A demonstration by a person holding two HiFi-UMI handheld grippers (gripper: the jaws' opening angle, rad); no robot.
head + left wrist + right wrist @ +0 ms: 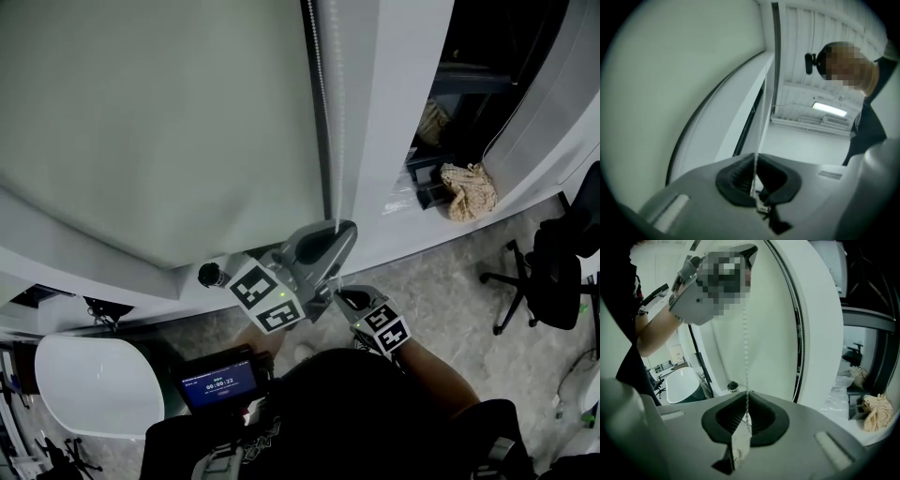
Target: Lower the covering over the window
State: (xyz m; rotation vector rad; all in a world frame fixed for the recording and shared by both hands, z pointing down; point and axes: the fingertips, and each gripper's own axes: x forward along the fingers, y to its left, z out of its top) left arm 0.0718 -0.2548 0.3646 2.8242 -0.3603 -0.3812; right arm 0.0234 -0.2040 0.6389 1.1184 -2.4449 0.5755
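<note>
1. Fingers (pixel 736 180) of the left gripper (pixel 755 177) are pressing together on the bead chain (pixel 762 112) in the left gripper view. The strand is rising straight out of the dark ribbed pads.
2. In that view the roller blind (pixel 670 93), the window's covering, is filling everything left of the chain. A white frame post (pixel 740 117) is curving up between blind and chain. Right of the chain, a ceiling light (pixel 829 108) is glowing and the person's head is leaning in.
3. In the right gripper view, the right gripper (pixel 747 413) is pinching the same chain with its fingers closed. A small white piece (pixel 740 444) on the strand is sitting between the pads.
4. Higher up the chain, the left gripper is gripping it from the left. The blind is hanging just right of the chain, and the chain's second strand (pixel 799 333) is running down beyond the blind.
5. Well left of the chain a white tub (pixel 686 383) is standing. Far to its right a cloth bundle (pixel 876 411) and an office chair (pixel 855 352) are showing.
6. In the head view both grippers are meeting at the chain's lower end, the right one just below the left. The blind is spreading left of the chain and covering all the pane that shows, with its lower edge just above the white sill (pixel 112 281).
</note>
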